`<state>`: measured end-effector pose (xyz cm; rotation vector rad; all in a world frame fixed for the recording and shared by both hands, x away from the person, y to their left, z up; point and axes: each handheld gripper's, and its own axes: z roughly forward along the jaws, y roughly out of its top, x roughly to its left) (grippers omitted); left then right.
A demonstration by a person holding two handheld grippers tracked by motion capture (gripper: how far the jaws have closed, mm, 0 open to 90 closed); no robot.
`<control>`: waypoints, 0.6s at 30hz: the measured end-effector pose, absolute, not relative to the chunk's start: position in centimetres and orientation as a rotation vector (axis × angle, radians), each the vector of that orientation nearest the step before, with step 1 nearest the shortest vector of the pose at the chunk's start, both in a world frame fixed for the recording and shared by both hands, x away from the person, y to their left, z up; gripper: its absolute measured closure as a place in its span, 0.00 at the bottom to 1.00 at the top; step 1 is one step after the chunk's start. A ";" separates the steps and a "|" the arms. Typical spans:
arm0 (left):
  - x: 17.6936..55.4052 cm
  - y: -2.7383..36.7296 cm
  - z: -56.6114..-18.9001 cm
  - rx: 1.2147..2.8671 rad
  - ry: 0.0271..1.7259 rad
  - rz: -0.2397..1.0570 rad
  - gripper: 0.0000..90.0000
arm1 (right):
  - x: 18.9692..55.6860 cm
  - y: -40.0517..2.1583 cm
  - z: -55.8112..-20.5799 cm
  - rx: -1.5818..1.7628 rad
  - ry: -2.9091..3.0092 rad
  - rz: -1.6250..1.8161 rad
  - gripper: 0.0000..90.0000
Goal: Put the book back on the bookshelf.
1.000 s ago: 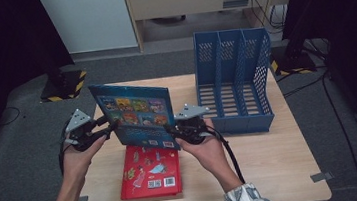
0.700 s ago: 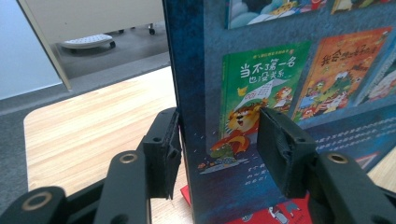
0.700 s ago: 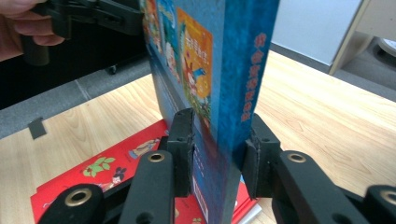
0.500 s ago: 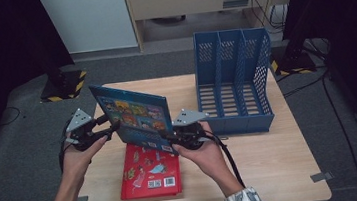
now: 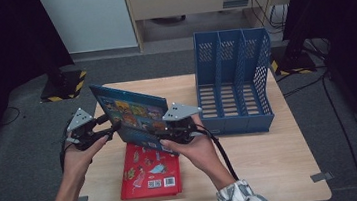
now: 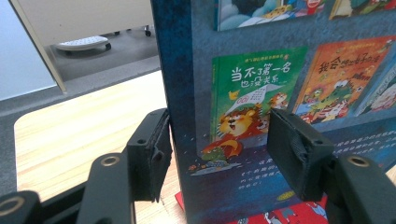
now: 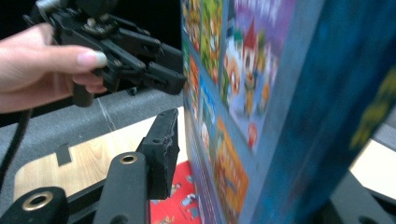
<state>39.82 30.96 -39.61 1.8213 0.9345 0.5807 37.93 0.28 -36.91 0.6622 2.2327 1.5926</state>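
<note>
While the blue book [image 5: 133, 118] is stood tilted over the worktop [image 5: 268, 156], above the red book [image 5: 149, 170], both jaws have just been opening: left gripper [image 5: 103, 131] released around its edge, right gripper [image 5: 167, 134] likewise (gaps visible); unsupported, it could be toppled

A: In your right gripper view, the blue book [image 7: 299, 107] is blurred beside the left finger [image 7: 161, 154], and the right finger is hidden behind its cover.

B: And the left gripper view?

A: The book's top and right side are cut off there. The red book [image 6: 280, 218] below your fingers shows as a sliver; its print is unreadable.
</note>
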 end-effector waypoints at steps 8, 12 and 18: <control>39.8 30.6 -39.5 1.832 0.916 0.570 0.43 | 38.3 0.7 -35.8 0.639 2.200 1.659 0.71; 39.9 30.5 -39.5 1.831 0.919 0.565 0.43 | 38.6 0.7 -35.9 0.635 2.184 1.687 0.75; 40.0 30.4 -39.6 1.825 0.926 0.561 0.43 | 39.0 0.7 -36.0 0.641 2.167 1.722 0.78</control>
